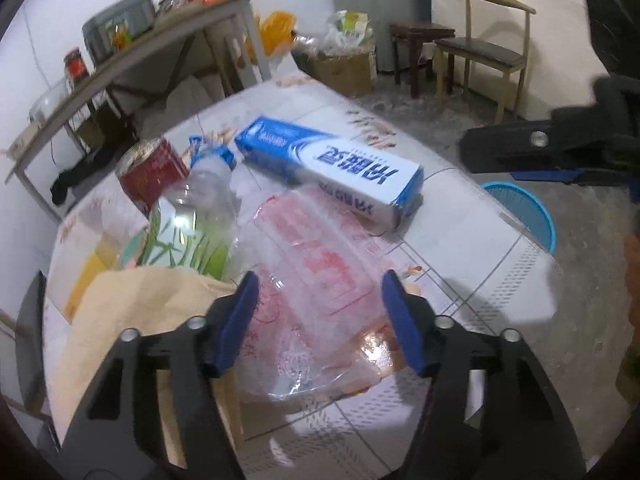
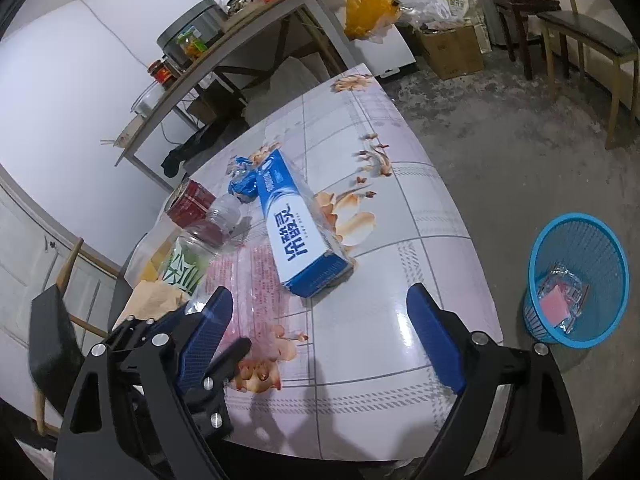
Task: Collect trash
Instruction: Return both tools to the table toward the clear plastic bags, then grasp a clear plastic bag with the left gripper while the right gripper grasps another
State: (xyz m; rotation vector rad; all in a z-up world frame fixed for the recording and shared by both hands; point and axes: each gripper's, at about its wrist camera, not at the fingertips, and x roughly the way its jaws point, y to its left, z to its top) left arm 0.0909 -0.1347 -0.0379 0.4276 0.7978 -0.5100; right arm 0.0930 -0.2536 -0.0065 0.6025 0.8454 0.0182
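Trash lies on a floral table (image 1: 460, 248): a blue-and-white toothpaste box (image 1: 332, 164), a clear plastic bottle (image 1: 200, 216) with a green label, a red can (image 1: 152, 168), a clear wrapper with red print (image 1: 316, 280) and tan paper (image 1: 140, 312). My left gripper (image 1: 320, 320) is open, its fingers on either side of the wrapper, just above it. My right gripper (image 2: 320, 340) is open and empty over the table's near edge; the box (image 2: 296, 240) lies ahead of it. The left gripper's fingertips (image 2: 236, 350) show at its left.
A blue mesh bin (image 2: 576, 280) stands on the floor right of the table, with a wrapper and pink paper inside. A cluttered shelf table (image 2: 224, 60), cardboard boxes (image 2: 452, 52) and wooden chairs (image 1: 480, 48) stand behind. A dark chair (image 2: 52, 332) is at the near left.
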